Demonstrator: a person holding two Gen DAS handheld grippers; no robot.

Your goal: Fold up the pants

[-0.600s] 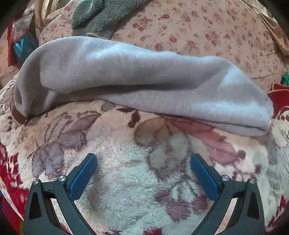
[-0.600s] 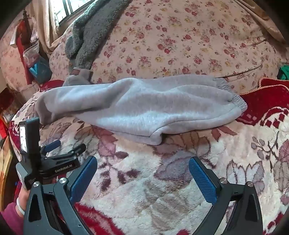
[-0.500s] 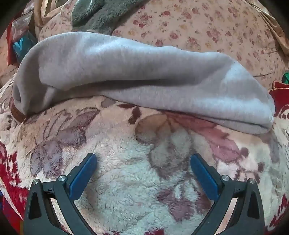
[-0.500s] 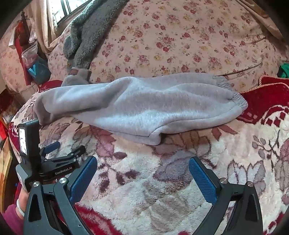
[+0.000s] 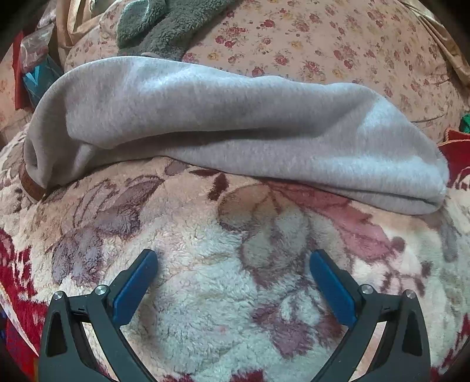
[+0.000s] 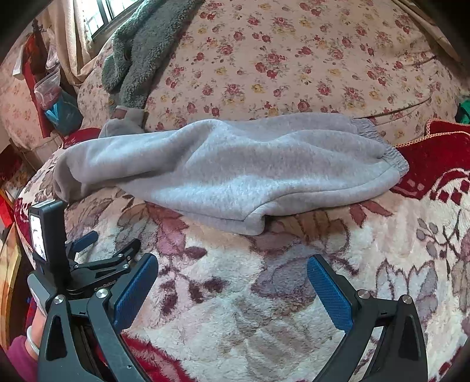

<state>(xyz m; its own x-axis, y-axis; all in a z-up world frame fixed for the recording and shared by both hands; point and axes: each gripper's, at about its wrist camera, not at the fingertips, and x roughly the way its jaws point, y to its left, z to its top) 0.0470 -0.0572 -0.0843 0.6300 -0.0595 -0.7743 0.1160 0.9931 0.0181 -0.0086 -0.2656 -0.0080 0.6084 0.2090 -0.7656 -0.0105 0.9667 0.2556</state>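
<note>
the grey pants (image 6: pixel 223 173) lie across a plush flowered blanket (image 6: pixel 264 308) on the bed, already doubled lengthwise into one long band, with the gathered waistband (image 6: pixel 390 150) toward the right of the right wrist view and a leg end with a brown cuff (image 5: pixel 30 183) at the far left of the left wrist view. the cloth is thick and fleecy, bulging rather than flat, and its near edge shows stacked layers. the left gripper (image 5: pixel 233 269) hangs over bare blanket just short of that near edge, jaws wide and empty; the right gripper (image 6: pixel 232 274) does the same further toward the waistband side, jaws wide, nothing between them. in the right wrist view the left gripper's body shows at lower left, held in a hand (image 6: pixel 36 329) with a magenta sleeve. this looks like the pause between folds: the lengthwise fold seems done and the crosswise one not yet begun. the next move likely calls for each gripper to reach an end, pinch all layers together, and carry one end over the other. beyond the pants are a rose-print quilt (image 6: pixel 293 64), a dark grey fuzzy garment (image 6: pixel 141 53), a red patterned blanket edge (image 6: pixel 434 158), and a curtained window (image 6: pixel 97 20) at upper left.
</note>
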